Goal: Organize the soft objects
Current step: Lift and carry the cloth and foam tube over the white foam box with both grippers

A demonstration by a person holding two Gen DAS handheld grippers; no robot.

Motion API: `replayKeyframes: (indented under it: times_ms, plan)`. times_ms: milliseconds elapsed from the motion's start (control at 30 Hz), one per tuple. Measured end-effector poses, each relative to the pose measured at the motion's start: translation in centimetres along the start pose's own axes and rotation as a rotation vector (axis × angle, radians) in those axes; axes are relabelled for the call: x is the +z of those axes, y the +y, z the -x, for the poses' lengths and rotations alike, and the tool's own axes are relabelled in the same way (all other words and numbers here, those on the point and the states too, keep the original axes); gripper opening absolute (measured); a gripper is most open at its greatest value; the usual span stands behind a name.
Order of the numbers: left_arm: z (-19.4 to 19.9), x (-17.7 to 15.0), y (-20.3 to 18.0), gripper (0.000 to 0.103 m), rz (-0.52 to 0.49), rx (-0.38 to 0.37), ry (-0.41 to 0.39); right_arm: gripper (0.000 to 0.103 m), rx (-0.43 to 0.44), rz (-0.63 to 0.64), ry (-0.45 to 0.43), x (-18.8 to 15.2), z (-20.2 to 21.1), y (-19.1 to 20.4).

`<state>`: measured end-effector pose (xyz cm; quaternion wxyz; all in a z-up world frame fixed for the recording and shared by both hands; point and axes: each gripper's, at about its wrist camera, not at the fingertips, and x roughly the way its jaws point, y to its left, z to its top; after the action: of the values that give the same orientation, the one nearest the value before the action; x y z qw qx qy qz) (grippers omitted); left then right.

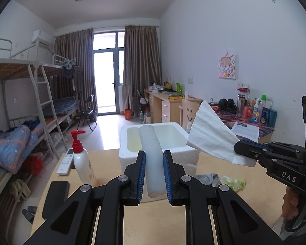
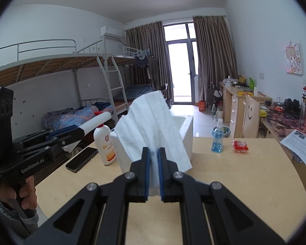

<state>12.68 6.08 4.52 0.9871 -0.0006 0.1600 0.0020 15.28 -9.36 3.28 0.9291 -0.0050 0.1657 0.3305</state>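
Observation:
My left gripper (image 1: 154, 153) is shut on a white foam cylinder (image 1: 152, 143), which points forward over the white styrofoam box (image 1: 130, 159) on the wooden table (image 1: 214, 163). In the right wrist view the left gripper (image 2: 80, 130) comes in from the left with that cylinder (image 2: 95, 121) held above the table. My right gripper (image 2: 154, 150) is shut on a white paper tissue (image 2: 151, 126) that fans upward in front of the box (image 2: 186, 140). The left wrist view shows the right gripper (image 1: 237, 148) and the tissue (image 1: 210, 134) just right of the box.
A lotion bottle (image 1: 81, 159) with a red pump, a remote (image 1: 66, 161) and a black phone (image 1: 55, 196) lie left of the box. A grey cloth (image 1: 208, 178) and a green packet (image 1: 233, 181) lie to its right. Farther right are a blue spray bottle (image 2: 217, 136) and a red packet (image 2: 240, 146).

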Motion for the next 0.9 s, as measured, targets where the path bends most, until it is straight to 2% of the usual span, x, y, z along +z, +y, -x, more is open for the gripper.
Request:
replayKeyframes:
  times_ms: [200, 467, 900]
  plan:
    - [-0.8, 0.7, 1.1, 0.019, 0.006, 0.015, -0.010, 0.011, -0.013, 0.020, -0.003, 1.3, -1.1, 0.8]
    - [-2.3, 1.5, 1.7, 0.019, -0.006, 0.030, -0.008, 0.011, -0.052, 0.023, 0.038, 2.5, -4.6, 0.6]
    - [-5.4, 2.2, 2.2, 0.019, 0.010, 0.058, 0.010, 0.011, -0.044, 0.019, 0.081, 3.9, -8.7, 0.1]
